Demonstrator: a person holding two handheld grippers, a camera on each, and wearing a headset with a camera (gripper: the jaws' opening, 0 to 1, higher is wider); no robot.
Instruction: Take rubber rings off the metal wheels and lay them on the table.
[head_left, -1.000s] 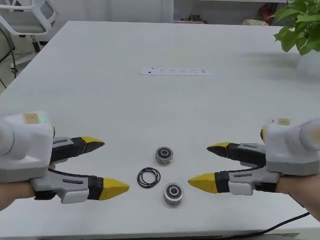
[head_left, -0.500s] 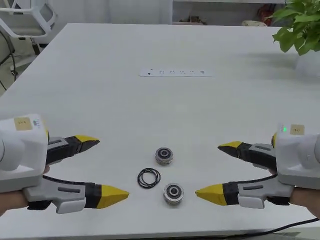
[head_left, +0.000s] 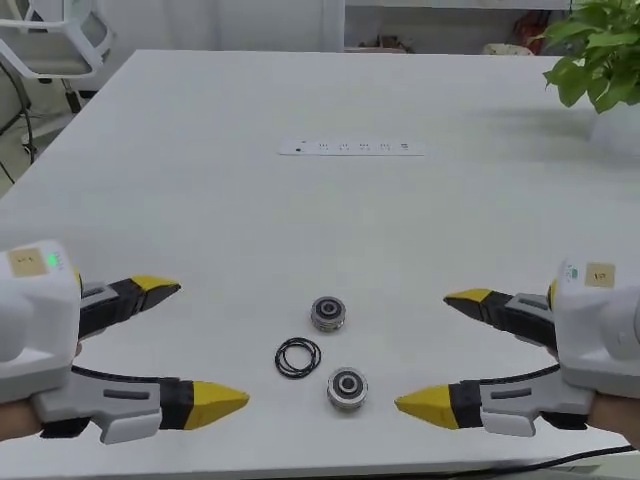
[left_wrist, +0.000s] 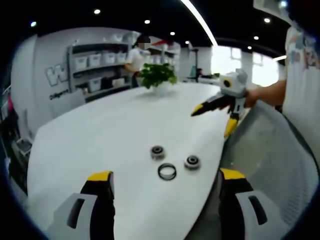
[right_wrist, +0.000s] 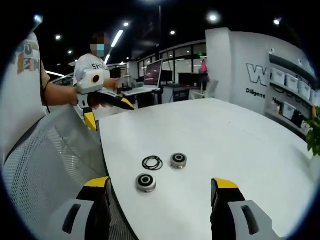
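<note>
On the surface (head_left: 300, 220), between two metal wheels (head_left: 328, 312): rubber rings (head_left: 298, 357), flat, stacked | likely soft, light, stretchy; pinch at one edge | wheels hard, may roll | left gripper (head_left: 212, 344), right gripper (head_left: 422, 350): wide open, empty, either side.

Left tool (head_left: 213, 344) drawn back leftward, right tool (head_left: 421, 350) drawn back rightward

1. Head view: forward and down over the white counter (head_left: 300, 220) from its near edge.
2. Left gripper view: low, off the counter's edge, facing the right tongs (left_wrist: 210, 125).
3. Right gripper view: low, facing back at the left tongs (right_wrist: 112, 118).
4. All three share the metal wheels (head_left: 328, 312) and rubber rings (head_left: 298, 357).
</note>
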